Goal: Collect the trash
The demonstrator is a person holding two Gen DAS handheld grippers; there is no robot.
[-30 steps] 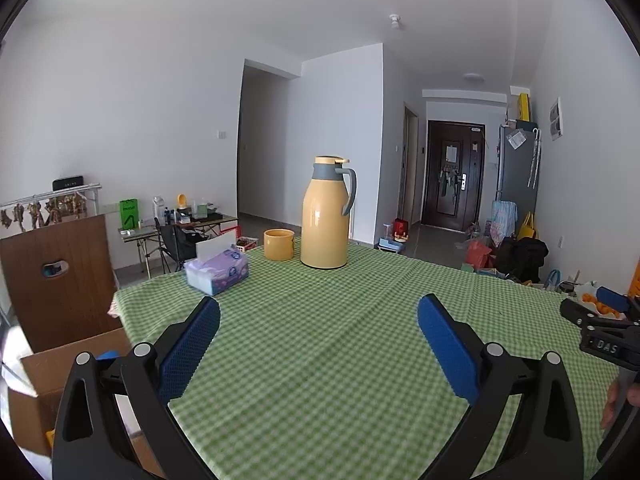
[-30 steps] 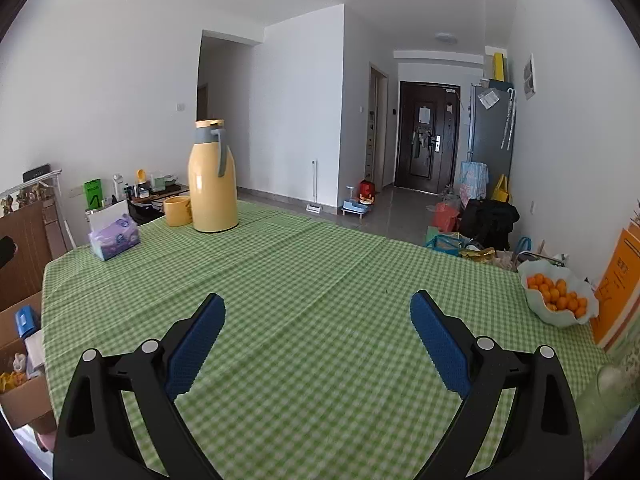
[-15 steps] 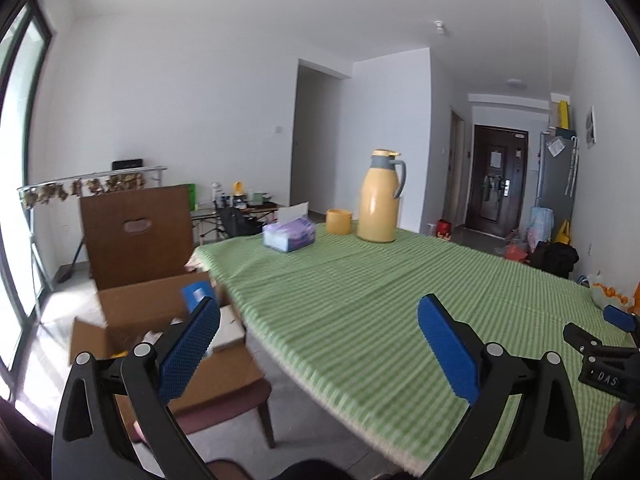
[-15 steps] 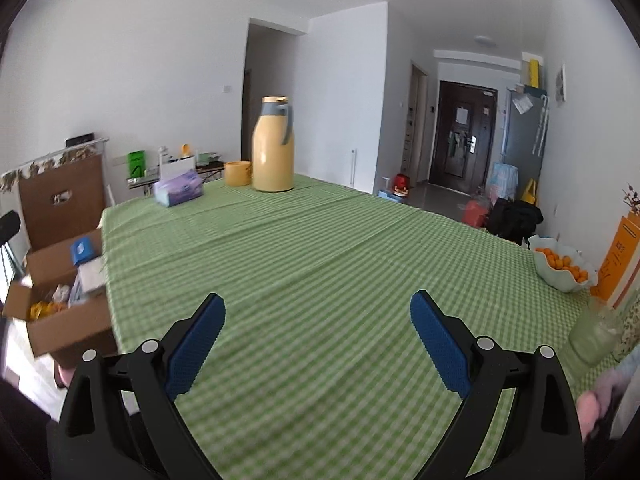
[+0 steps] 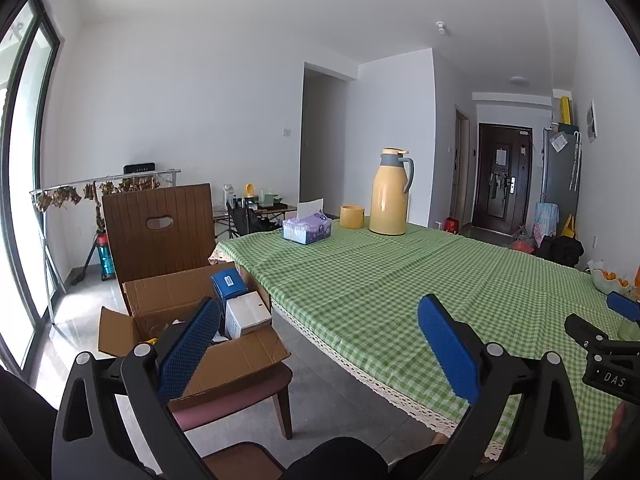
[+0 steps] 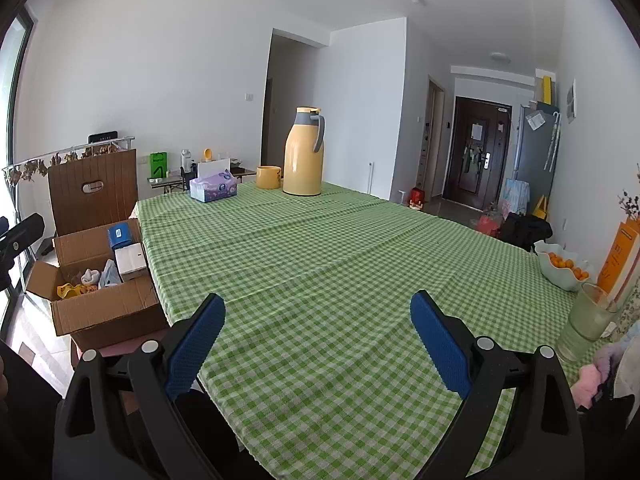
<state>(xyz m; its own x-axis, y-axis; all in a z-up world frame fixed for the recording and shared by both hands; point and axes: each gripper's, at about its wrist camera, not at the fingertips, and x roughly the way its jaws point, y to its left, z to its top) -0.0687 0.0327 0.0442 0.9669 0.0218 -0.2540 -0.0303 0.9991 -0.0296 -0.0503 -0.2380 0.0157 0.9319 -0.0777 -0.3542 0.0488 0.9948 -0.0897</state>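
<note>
Two hand-held grippers, the left gripper and right gripper, are being held wide open and empty above the green-checked tablecloth, while the trash-filled cardboard box is being kept to their left, nearer the left one.

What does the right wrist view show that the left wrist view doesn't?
Only the right wrist view shows the glass and orange book at the table's right edge, and the crumpled items in the cardboard box. Only the left wrist view shows the chair legs under that box. Both show the thermos, tissue box and both grippers open.
</note>
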